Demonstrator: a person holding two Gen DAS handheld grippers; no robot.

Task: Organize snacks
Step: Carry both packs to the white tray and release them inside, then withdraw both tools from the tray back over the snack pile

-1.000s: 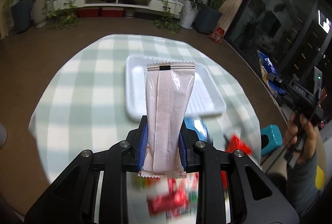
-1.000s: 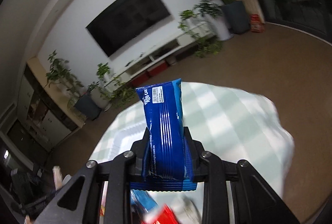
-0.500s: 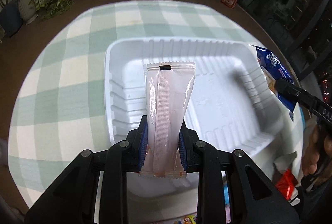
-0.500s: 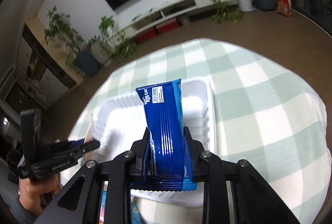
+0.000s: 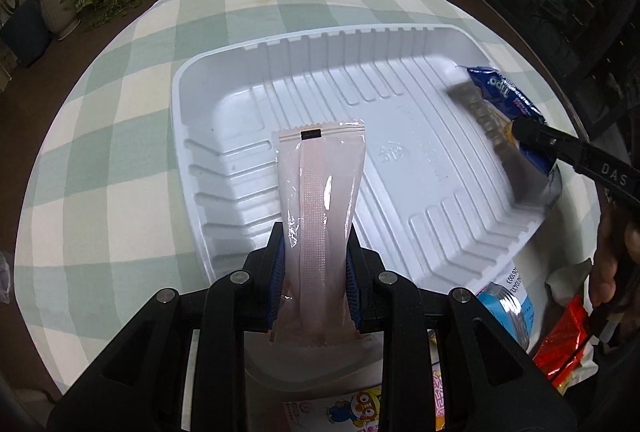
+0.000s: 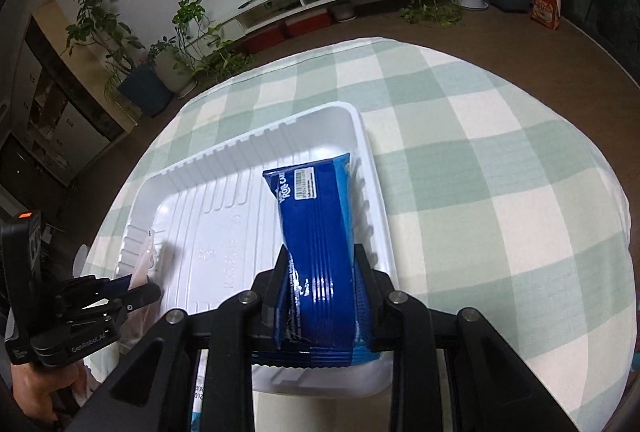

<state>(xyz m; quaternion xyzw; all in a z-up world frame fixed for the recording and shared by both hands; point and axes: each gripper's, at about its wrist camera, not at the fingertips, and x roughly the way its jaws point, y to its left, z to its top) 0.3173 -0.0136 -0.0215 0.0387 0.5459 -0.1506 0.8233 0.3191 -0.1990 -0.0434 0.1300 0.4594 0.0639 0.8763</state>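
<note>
A white ribbed tray (image 5: 248, 55) (image 6: 176, 187) lies on the green-checked tablecloth with nothing resting on its floor. My left gripper (image 5: 316, 264) is shut on a pale pink snack packet (image 5: 320, 191), held over the tray's near left part. My right gripper (image 6: 322, 272) is shut on a blue snack packet (image 6: 316, 216), held over the tray's right end. In the left wrist view that blue packet (image 5: 508, 103) shows at the tray's far right. The pink packet (image 6: 142, 264) shows at the left in the right wrist view.
Loose snacks lie by the tray's near edge: a light blue packet (image 5: 508, 308), a red wrapper (image 5: 564, 336) and a cartoon-printed pack (image 5: 352, 408). The round table (image 6: 500, 191) drops off to brown floor all round. Potted plants and a low TV shelf stand far behind.
Both grippers have come down and forward from above the table to over the tray, each still holding its packet. The tray now fills most of both views.
</note>
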